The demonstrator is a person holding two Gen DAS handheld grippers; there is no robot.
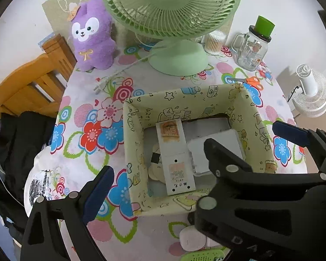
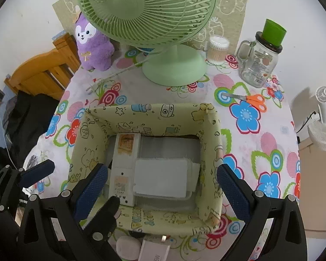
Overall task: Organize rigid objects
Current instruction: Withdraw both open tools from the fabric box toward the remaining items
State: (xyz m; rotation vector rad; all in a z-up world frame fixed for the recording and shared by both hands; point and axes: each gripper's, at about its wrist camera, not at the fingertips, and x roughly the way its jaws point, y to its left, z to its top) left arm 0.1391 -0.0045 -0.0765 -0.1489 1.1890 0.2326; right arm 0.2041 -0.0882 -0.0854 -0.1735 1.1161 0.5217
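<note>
Pale yellow cartoon-print storage box (image 2: 141, 114)

I get bright, even, soft light with only faint shadows. Both fisheye views bend hard toward dark corners. Focus stays sharp.

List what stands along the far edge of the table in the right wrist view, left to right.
purple plush toy → green desk fan → cotton swab jar → glass mug jar with a green cup on top
</note>
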